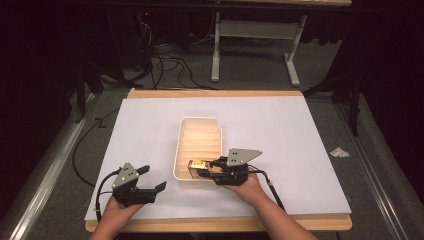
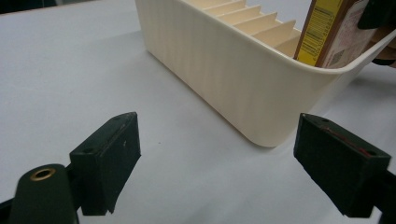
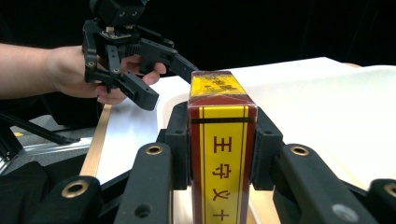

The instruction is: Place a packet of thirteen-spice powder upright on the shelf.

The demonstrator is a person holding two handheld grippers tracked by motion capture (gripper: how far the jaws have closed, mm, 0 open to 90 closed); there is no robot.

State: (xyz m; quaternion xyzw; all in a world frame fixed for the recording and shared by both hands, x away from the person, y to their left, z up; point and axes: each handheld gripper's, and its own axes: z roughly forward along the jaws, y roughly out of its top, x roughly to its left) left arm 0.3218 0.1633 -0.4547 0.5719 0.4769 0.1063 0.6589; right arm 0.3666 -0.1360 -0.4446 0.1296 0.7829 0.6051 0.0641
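Box (image 3: 219, 154) sits clamped between right gripper (image 3: 219, 144) jaws; over tray (image 1: 186, 150).

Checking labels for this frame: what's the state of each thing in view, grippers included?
Left gripper: open, holding nothing, beside the bin on the table.
Right gripper: shut on the box.
Box: clamped between the gripper pads, at the bin's near end, partly inside.
Bin: upright on the white table, ribbed floor, no other contents visible.
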